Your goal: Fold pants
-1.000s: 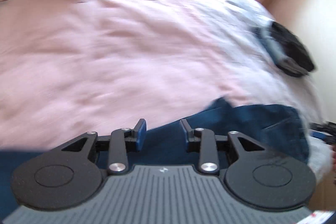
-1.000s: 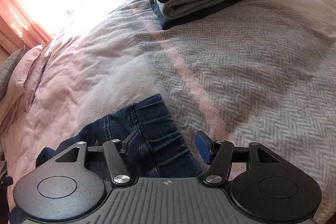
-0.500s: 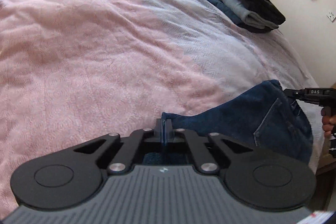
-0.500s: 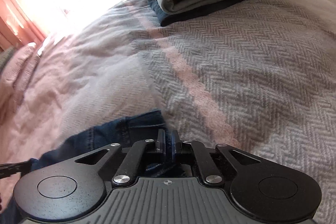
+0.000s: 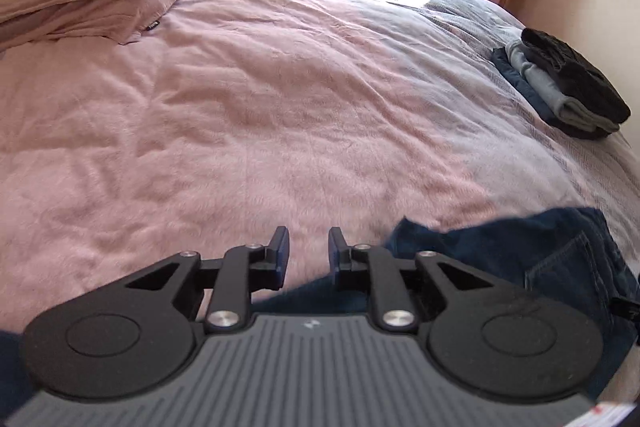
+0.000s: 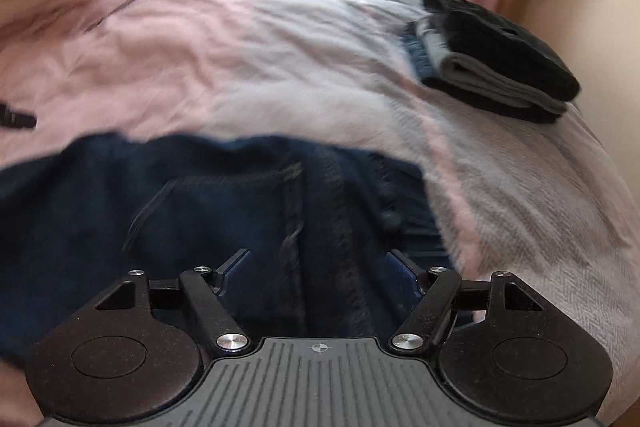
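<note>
Dark blue denim pants [image 6: 240, 211] lie bunched on the near edge of a bed [image 5: 280, 107] with a pink cover, a back pocket and seams facing up; the right view is blurred, so the folds are hard to read. Half a second ago both pairs of tongs were pinched on the denim; now both have let go. The left tongs [image 5: 307, 251] stand narrowly apart, empty, beside the fabric's edge. The right tongs [image 6: 316, 267] gape wide above the pants, seemingly touching nothing. Folded clothes [image 6: 500, 59] sit well apart.
</note>
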`<action>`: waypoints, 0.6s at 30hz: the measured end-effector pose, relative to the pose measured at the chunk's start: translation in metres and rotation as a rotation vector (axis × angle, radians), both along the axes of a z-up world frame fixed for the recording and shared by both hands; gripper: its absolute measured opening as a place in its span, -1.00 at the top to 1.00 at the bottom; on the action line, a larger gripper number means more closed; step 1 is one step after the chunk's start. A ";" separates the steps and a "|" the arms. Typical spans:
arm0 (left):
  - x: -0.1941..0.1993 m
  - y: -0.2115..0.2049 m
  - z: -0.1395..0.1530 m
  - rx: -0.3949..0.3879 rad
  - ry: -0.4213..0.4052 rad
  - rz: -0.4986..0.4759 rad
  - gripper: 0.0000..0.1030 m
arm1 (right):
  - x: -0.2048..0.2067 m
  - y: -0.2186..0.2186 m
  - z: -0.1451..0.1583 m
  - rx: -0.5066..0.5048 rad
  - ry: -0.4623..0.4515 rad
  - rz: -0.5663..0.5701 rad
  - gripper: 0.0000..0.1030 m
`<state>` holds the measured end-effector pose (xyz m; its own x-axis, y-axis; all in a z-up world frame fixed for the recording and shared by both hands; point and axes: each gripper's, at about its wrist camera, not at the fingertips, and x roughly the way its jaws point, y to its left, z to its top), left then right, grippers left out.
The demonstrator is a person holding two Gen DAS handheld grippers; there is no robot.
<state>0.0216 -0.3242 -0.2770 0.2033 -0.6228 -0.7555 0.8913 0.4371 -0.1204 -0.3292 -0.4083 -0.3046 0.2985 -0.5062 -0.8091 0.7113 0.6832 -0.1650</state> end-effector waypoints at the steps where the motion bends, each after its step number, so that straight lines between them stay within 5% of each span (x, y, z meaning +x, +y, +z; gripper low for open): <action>1: -0.011 0.019 0.001 -0.003 -0.003 -0.011 0.71 | -0.003 0.013 -0.015 0.027 0.036 0.039 -0.35; 3: -0.033 0.057 -0.009 0.034 -0.011 -0.025 0.68 | -0.018 0.034 -0.035 0.021 0.043 0.037 -0.35; 6: -0.061 0.108 -0.044 0.221 -0.046 0.004 0.69 | -0.036 0.037 -0.025 0.079 -0.011 -0.027 -0.35; 12: -0.075 0.156 -0.012 0.136 -0.046 0.114 0.61 | -0.040 0.058 0.019 0.049 -0.128 0.031 -0.35; 14: -0.078 0.161 -0.004 0.109 -0.073 0.121 0.33 | -0.032 0.066 0.015 0.049 -0.168 0.053 -0.35; 18: -0.069 0.162 -0.026 0.159 -0.075 0.138 0.31 | -0.011 0.065 -0.030 0.079 -0.143 0.036 -0.35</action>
<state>-0.0472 -0.1618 -0.3026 0.3376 -0.4597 -0.8214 0.8258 0.5635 0.0240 -0.3401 -0.3432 -0.3344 0.4306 -0.4297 -0.7937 0.6983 0.7157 -0.0086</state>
